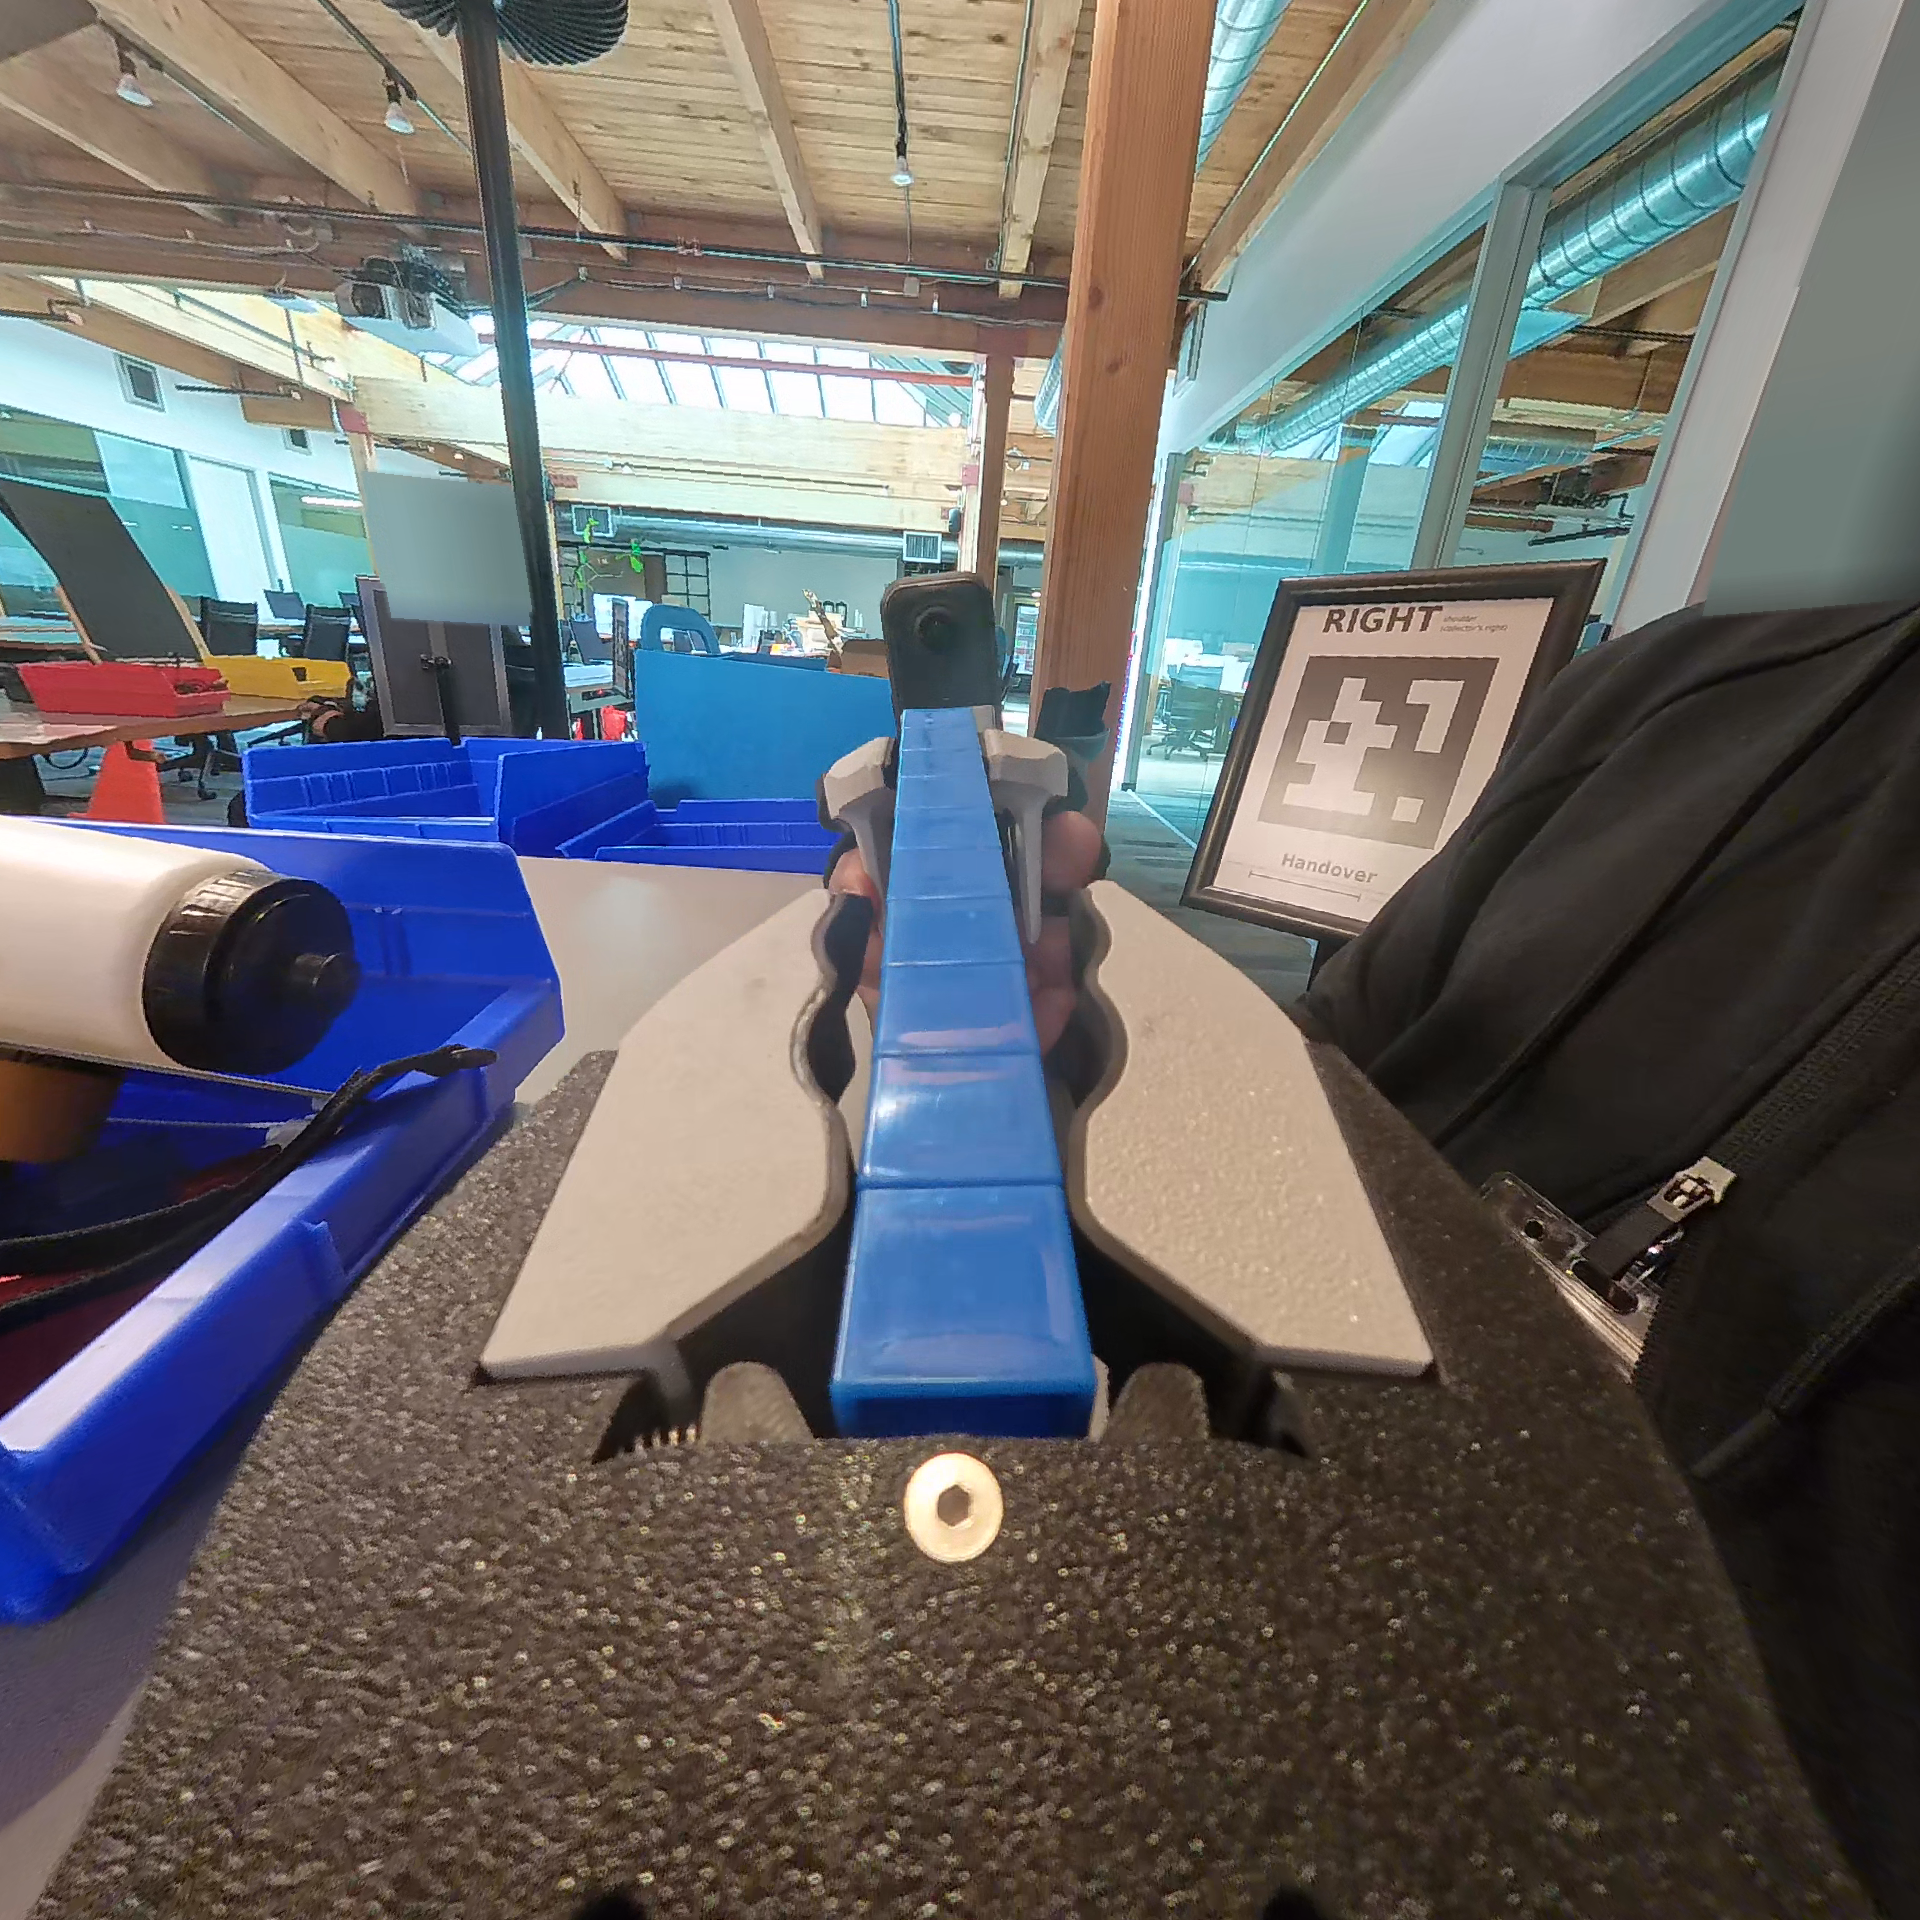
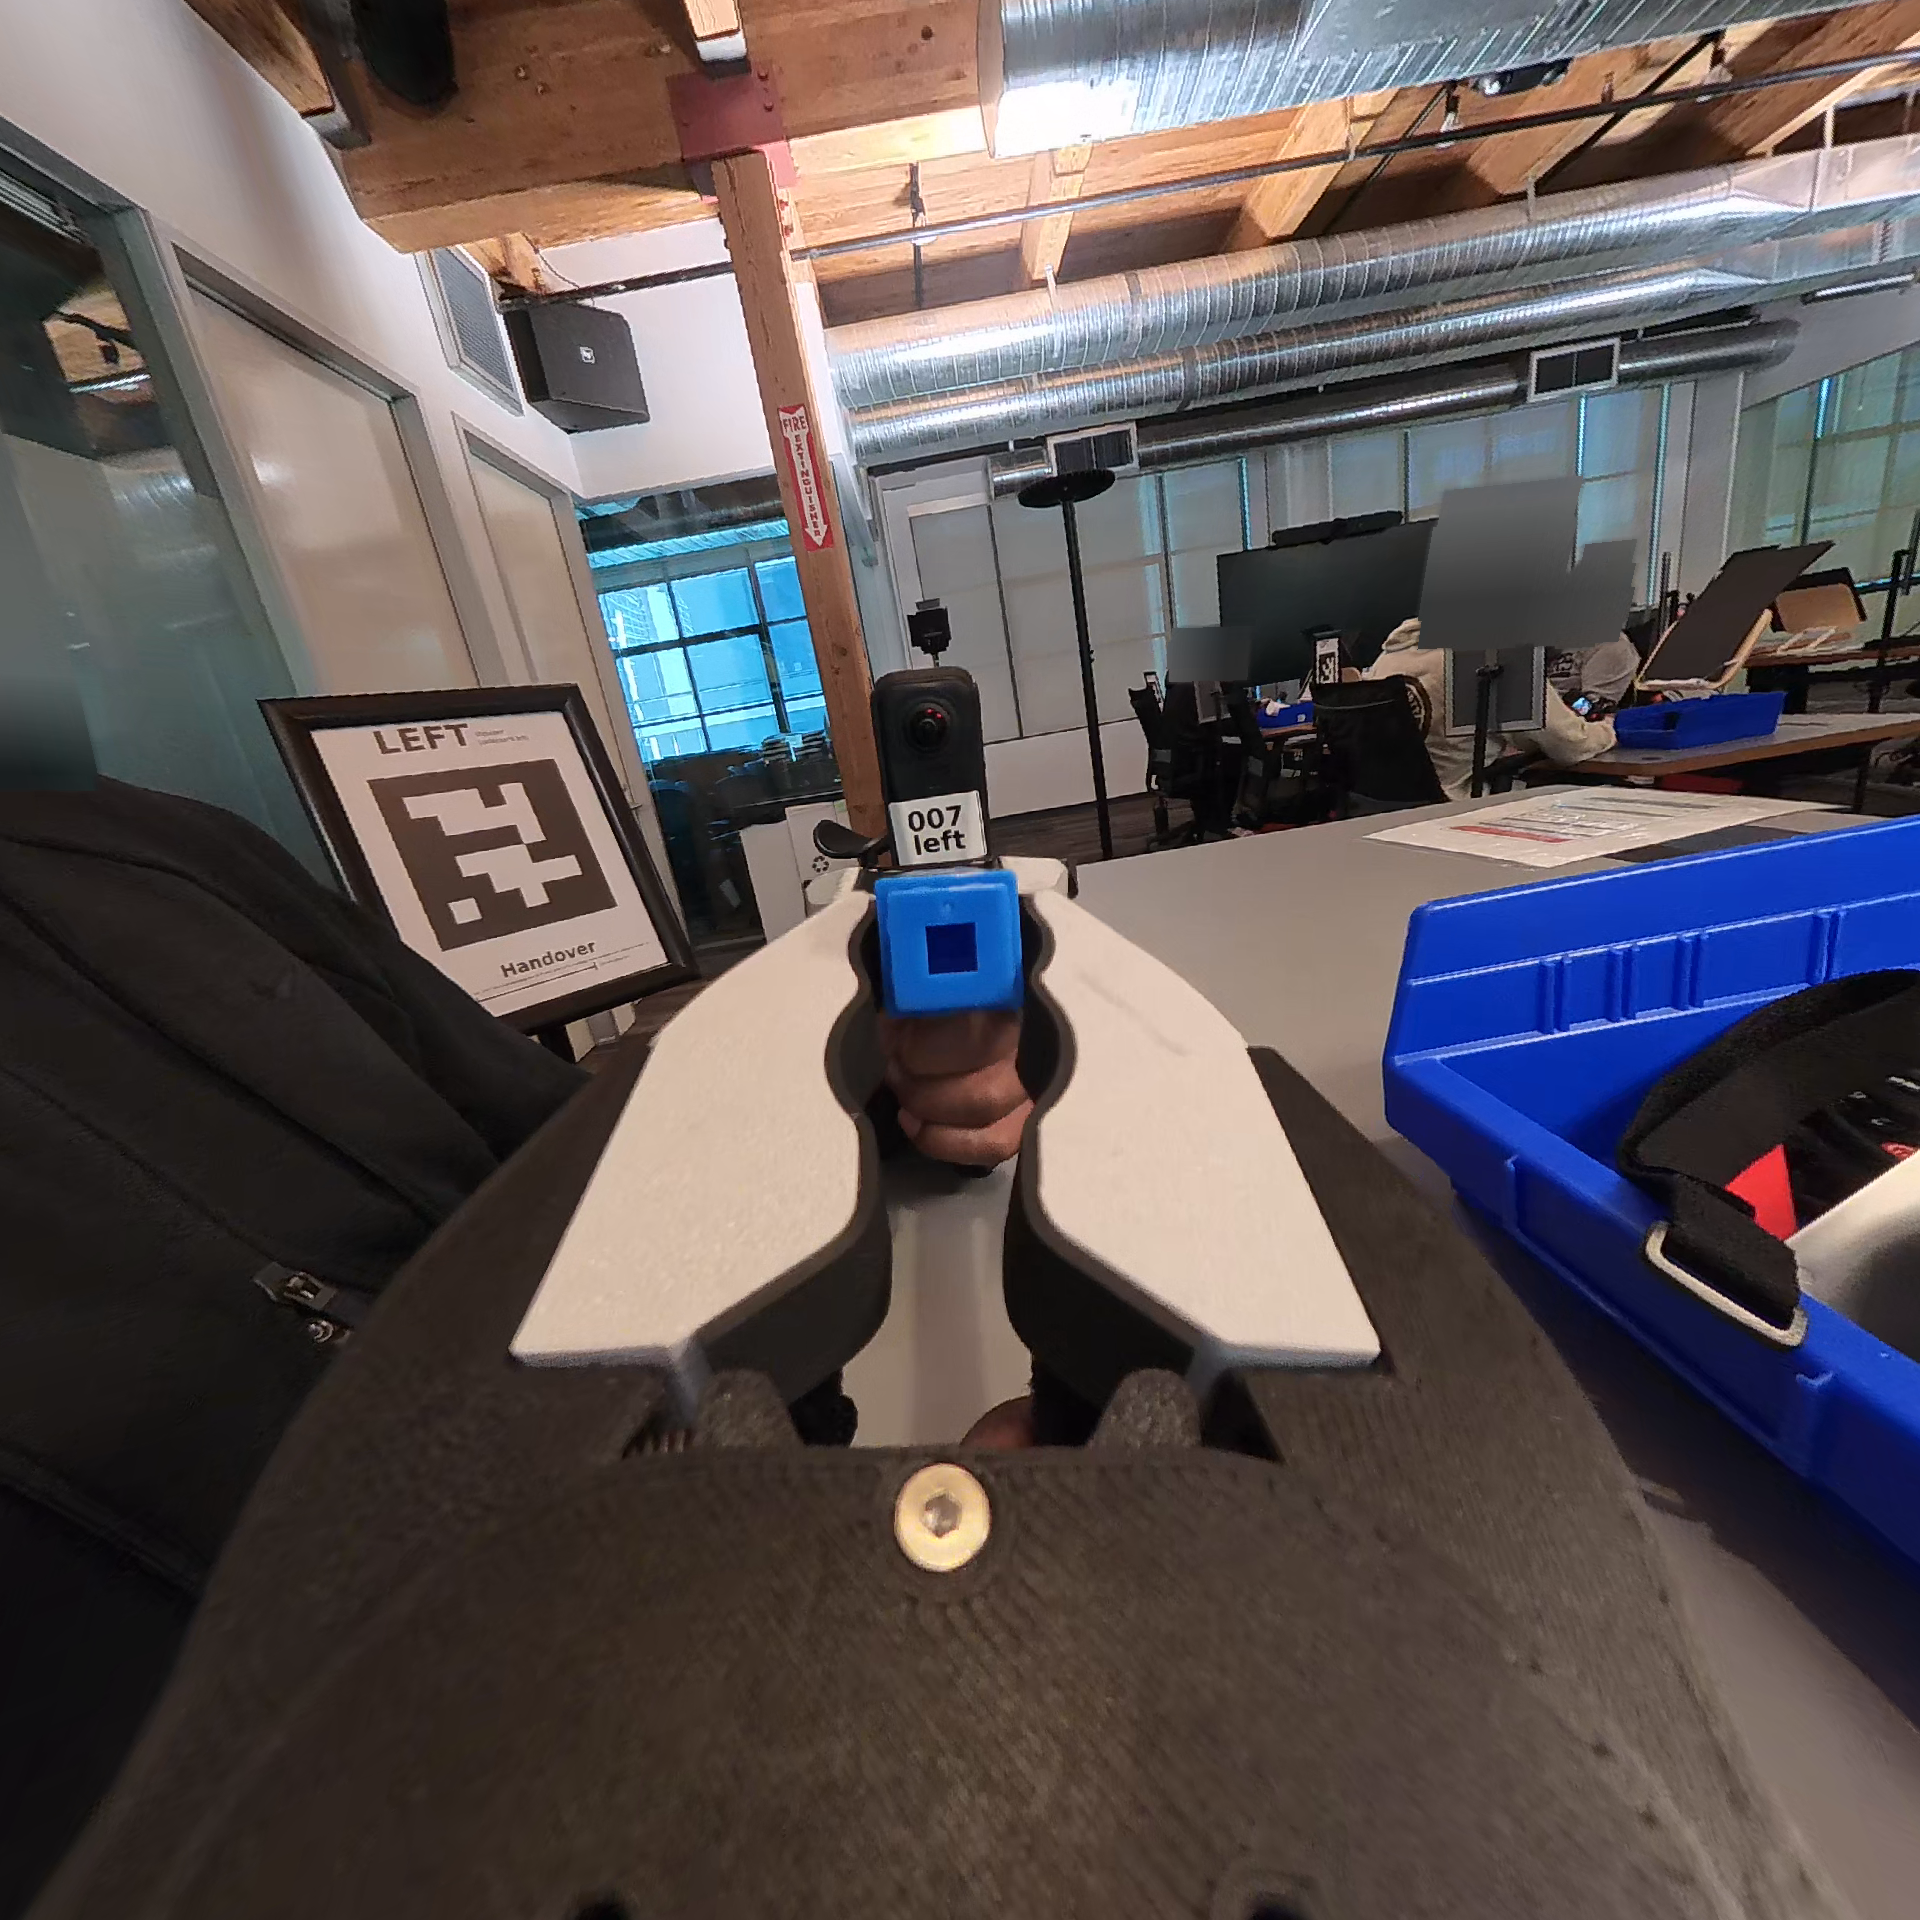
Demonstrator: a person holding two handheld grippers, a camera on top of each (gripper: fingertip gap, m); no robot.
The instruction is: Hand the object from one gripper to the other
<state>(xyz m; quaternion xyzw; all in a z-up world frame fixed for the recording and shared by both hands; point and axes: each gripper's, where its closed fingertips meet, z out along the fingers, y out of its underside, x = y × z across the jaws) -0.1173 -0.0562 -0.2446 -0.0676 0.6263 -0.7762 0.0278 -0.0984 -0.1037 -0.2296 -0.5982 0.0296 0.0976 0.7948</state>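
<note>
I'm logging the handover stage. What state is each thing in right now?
blue bar: held off the table, gripped by both grippers.
left gripper: shut on the blue bar, which runs back between its fingers.
right gripper: shut on the blue bar's other end, at its fingertips.
white bottle: lying on its side, black cap on.
blue bin: open-topped, with items inside.
</note>
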